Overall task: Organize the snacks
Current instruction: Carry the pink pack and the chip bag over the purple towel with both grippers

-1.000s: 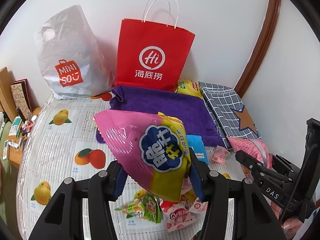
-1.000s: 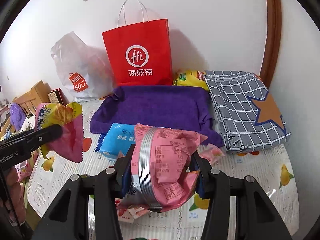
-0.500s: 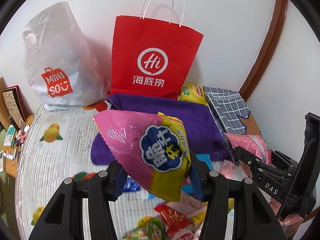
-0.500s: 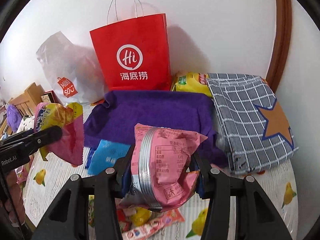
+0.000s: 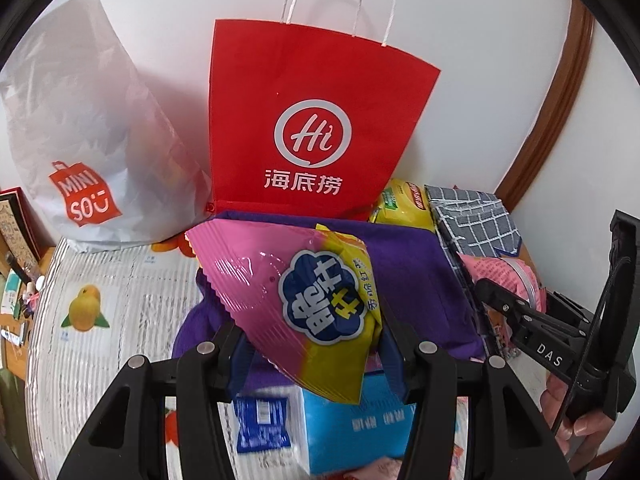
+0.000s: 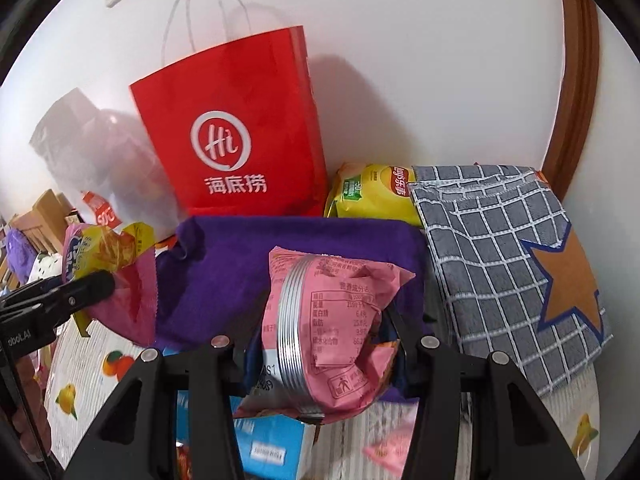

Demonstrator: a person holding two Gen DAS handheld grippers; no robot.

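On my feeds I see a pink-and-yellow snack bag (image 5: 304,300) with a blue cloud logo, a pink packet (image 6: 332,332) striped silver, a red paper bag (image 5: 308,120) with white lettering, a purple towel (image 6: 304,248), a grey checked cloth (image 6: 500,248) bearing an orange star, and a white fruit-printed table cover (image 5: 120,280).

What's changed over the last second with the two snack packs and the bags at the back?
Both claws have moved forward toward the red paper bag and the purple cloth, which now look nearer. Nothing was picked up or released: the left claw still grips the pink-and-yellow snack pack, the right claw the pink snack pack. The bags stayed put.
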